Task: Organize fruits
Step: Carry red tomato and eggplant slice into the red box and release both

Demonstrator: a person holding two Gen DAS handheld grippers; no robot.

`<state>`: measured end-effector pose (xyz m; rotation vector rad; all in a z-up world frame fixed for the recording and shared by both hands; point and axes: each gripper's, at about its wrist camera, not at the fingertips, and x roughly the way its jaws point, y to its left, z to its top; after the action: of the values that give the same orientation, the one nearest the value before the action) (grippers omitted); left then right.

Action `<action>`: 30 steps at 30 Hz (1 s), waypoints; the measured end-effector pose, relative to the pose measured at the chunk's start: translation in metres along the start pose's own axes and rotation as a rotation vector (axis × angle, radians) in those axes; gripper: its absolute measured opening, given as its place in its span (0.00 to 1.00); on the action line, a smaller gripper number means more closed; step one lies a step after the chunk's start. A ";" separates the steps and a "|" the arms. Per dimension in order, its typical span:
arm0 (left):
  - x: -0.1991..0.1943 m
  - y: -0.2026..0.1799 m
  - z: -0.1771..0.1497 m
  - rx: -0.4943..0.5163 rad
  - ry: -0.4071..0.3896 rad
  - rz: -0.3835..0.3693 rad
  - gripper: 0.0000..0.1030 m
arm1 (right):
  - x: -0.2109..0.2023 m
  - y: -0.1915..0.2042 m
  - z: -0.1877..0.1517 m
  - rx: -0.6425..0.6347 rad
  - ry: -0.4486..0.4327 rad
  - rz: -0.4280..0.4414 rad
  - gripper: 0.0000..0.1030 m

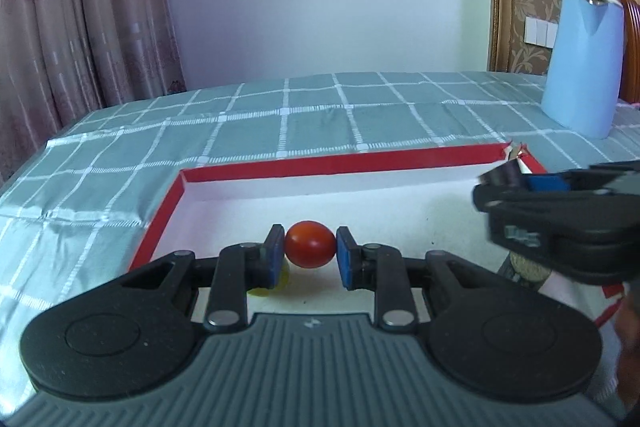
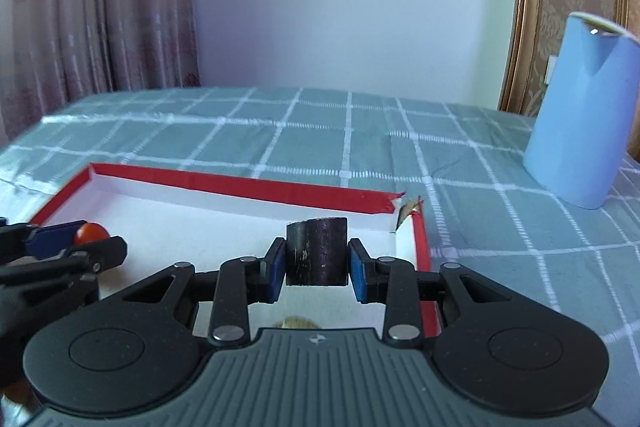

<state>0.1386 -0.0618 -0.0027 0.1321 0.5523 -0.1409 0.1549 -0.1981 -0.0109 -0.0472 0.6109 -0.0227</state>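
Observation:
My left gripper (image 1: 310, 251) is shut on a small red tomato (image 1: 310, 244), held above the white floor of a red-rimmed box (image 1: 328, 163). A yellow fruit (image 1: 282, 277) peeks out under its left finger. My right gripper (image 2: 316, 259) is shut on a dark purple cylindrical piece (image 2: 316, 251), like a cut of sugarcane, over the right part of the same red-rimmed box (image 2: 240, 185). Each gripper shows in the other's view: the right gripper (image 1: 508, 179) at the right edge, the left gripper (image 2: 86, 237) with its tomato (image 2: 91, 233) at the left edge.
A light blue jug (image 1: 584, 67) stands on the checked green tablecloth (image 1: 280, 119) behind the box's torn far right corner (image 2: 404, 207). A tan, rough object (image 2: 296, 323) lies in the box below my right gripper. Curtains hang at the back left.

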 end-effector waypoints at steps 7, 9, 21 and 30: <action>0.021 -0.008 0.005 -0.004 0.058 -0.060 0.24 | 0.016 0.003 -0.002 -0.011 0.058 0.008 0.31; 0.030 -0.004 0.006 -0.032 0.099 -0.094 0.25 | 0.016 0.005 -0.002 -0.024 0.056 0.003 0.31; 0.032 -0.005 0.006 -0.014 0.110 -0.117 0.26 | 0.018 0.003 0.000 -0.011 0.062 0.021 0.31; 0.026 -0.001 0.002 -0.021 0.100 -0.130 0.38 | 0.015 0.001 -0.002 -0.007 0.064 0.040 0.31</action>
<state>0.1616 -0.0658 -0.0145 0.0833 0.6623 -0.2565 0.1663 -0.1980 -0.0213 -0.0415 0.6761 0.0166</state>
